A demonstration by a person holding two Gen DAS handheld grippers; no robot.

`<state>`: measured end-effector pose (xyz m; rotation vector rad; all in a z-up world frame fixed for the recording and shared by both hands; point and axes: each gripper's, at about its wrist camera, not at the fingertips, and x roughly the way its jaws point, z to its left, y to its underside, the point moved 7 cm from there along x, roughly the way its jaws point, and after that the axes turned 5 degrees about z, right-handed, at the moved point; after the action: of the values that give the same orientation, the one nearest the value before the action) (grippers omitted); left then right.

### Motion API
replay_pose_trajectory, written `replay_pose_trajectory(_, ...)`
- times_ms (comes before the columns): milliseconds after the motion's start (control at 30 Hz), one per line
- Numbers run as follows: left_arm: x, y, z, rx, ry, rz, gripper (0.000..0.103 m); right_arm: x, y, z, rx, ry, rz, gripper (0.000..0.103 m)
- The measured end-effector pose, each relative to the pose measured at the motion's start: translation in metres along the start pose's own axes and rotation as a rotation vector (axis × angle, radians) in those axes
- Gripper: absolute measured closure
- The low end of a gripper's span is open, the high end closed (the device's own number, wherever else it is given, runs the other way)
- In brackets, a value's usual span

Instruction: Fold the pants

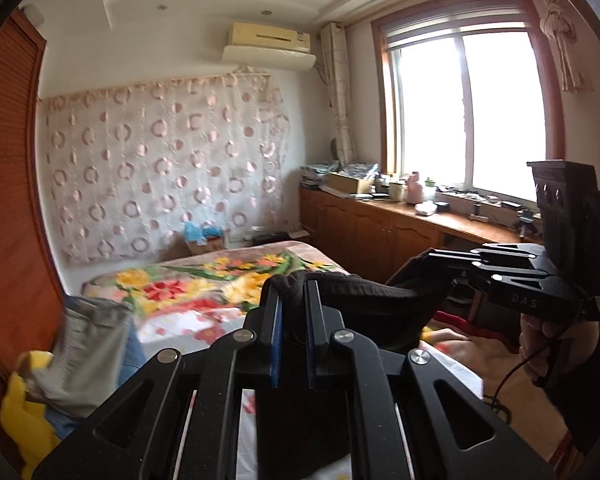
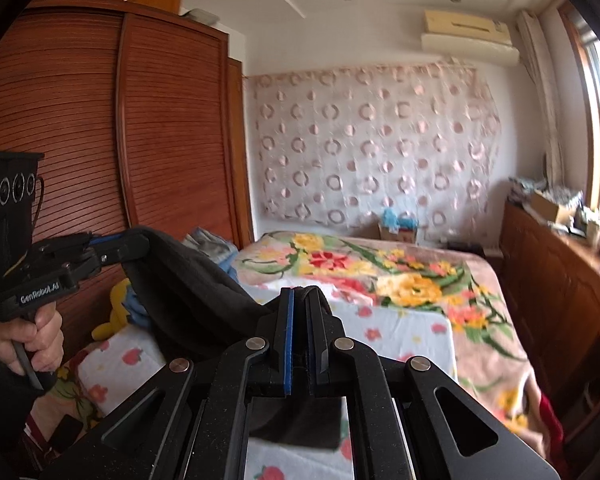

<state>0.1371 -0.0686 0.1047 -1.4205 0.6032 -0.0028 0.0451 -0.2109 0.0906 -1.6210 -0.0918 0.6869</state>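
Dark pants [image 1: 364, 300] hang stretched between both grippers, lifted above the bed. In the left wrist view my left gripper [image 1: 292, 284] is shut on one end of the dark cloth, which bunches over its blue pads. The right gripper [image 1: 432, 258] shows at the right, held by a hand, shut on the other end. In the right wrist view my right gripper [image 2: 302, 294] pinches the pants [image 2: 188, 280] edge, and the left gripper [image 2: 140, 240] grips the far end at the left. The hanging lower part is hidden behind the gripper bodies.
A bed with a flowered blanket [image 2: 400, 276] lies below and ahead. A wooden wardrobe [image 2: 100, 120] stands at the left. A pile of clothes [image 1: 80, 344] lies on the bed's left side. A wooden counter [image 1: 400, 224] with several small items runs under the window [image 1: 464, 112].
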Motion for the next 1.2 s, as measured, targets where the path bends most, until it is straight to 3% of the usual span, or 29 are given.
replay_pose_trajectory(200, 0.033, 0.015, 0.031, -0.013, -0.056, 0.046, 0.093, 0.051, -0.001, 0.001, -0.041, -0.009, 0.048, 0.098)
replay_pose_trajectory(333, 0.071, 0.011, 0.060, -0.015, -0.126, 0.073, 0.093, 0.097, -0.022, -0.014, -0.056, 0.031, 0.091, 0.098)
replay_pose_trajectory(533, 0.077, -0.029, 0.076, -0.001, -0.146, 0.001, 0.093, 0.113, -0.086, -0.020, -0.034, 0.095, -0.016, 0.099)
replay_pose_trajectory(633, 0.069, -0.031, 0.074, 0.011, -0.148, -0.023, 0.093, 0.112, -0.091, -0.018, -0.013, 0.084, -0.047, 0.099)
replay_pose_trajectory(700, 0.069, -0.013, 0.071, 0.020, -0.144, 0.006, 0.093, 0.117, -0.075, -0.014, -0.014, 0.071, -0.012, 0.099)
replay_pose_trajectory(833, 0.076, 0.064, 0.066, -0.008, -0.107, 0.143, 0.093, 0.135, -0.017, -0.010, 0.000, 0.021, 0.119, 0.099)
replay_pose_trajectory(967, 0.072, 0.125, 0.059, -0.070, -0.079, 0.229, 0.093, 0.140, 0.032, 0.001, 0.065, -0.061, 0.229, 0.099)
replay_pose_trajectory(1200, 0.056, 0.187, 0.039, -0.178, -0.029, 0.312, 0.093, 0.129, 0.062, 0.004, 0.076, -0.127, 0.318, 0.099)
